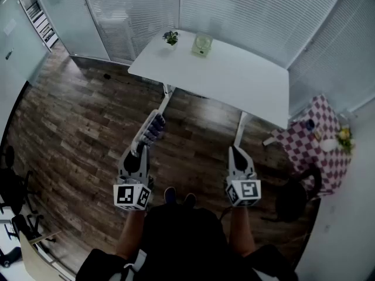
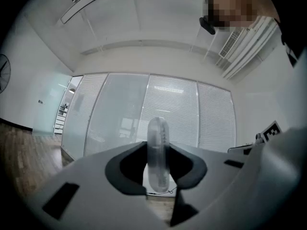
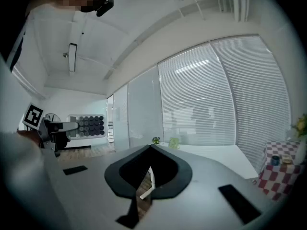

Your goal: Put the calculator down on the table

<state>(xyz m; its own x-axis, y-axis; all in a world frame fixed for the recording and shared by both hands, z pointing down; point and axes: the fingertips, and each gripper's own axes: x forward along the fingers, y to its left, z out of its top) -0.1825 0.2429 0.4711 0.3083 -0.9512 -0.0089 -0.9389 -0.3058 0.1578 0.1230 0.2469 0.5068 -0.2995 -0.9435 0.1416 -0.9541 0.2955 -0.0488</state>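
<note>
1. Room: an office with a dark wood floor (image 1: 70, 127) and glass walls hung with white blinds (image 1: 263, 10).
2. Far left: black office chairs (image 1: 10, 183) on the floor.
3. Left gripper (image 1: 143, 147): held level out in front of the person, jaws clamped on the lower end of the calculator (image 1: 153, 127).
4. Calculator: pale, with bluish keys, sticking forward out of the jaws. It is in the air over the floor, short of the near edge of the white table (image 1: 234, 81) and not touching it. The left gripper view shows it edge-on between the pads.
5. White table: a small potted plant (image 1: 171, 38) and a pale green container (image 1: 202, 45) stand at its far edge.
6. Right gripper (image 1: 236, 152): beside the left one, jaws drawn together with nothing between them.
7. Far right: a small table with a red-and-white checked cloth (image 1: 319, 139).
</note>
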